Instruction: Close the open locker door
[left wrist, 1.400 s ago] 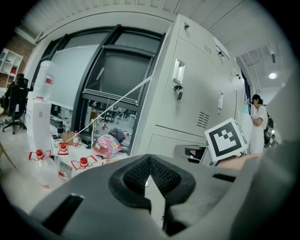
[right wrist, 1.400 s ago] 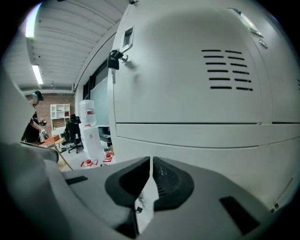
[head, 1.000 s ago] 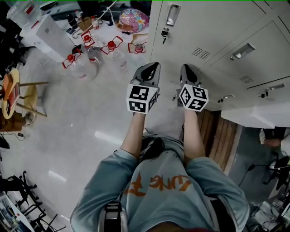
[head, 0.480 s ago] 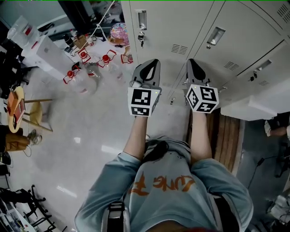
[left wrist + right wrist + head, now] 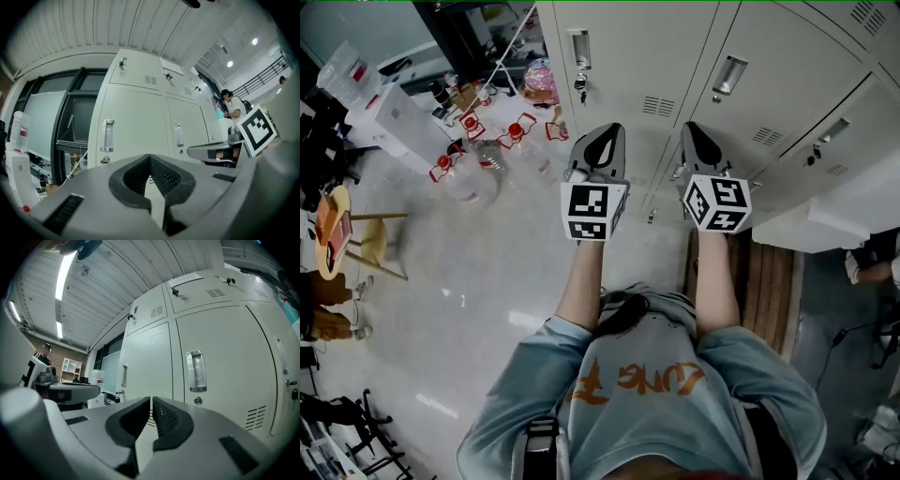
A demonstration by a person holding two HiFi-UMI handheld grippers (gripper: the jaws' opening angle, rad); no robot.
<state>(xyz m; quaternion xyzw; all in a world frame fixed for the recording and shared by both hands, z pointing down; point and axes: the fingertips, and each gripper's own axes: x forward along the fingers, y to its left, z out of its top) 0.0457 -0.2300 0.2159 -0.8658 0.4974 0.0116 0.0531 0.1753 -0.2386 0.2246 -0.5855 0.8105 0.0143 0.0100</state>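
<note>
A row of pale grey lockers fills the top right of the head view. At the right a white panel juts out from the row over brown wooden boards; it looks like the open door. My left gripper and right gripper are held side by side, pointing at the lockers and touching nothing. In the left gripper view the jaws are shut and empty before closed doors with handles. The right gripper is likewise shut and empty, facing a closed door's handle.
Large water bottles with red handles lie on the shiny floor at the left, beside a white box and a wooden chair. Keys hang from a locker lock. A person stands far off along the locker row.
The head view has shifted so the lockers and floor clutter sit further left and lower. Both grippers stay side by side and shut, now slightly higher in the picture.
</note>
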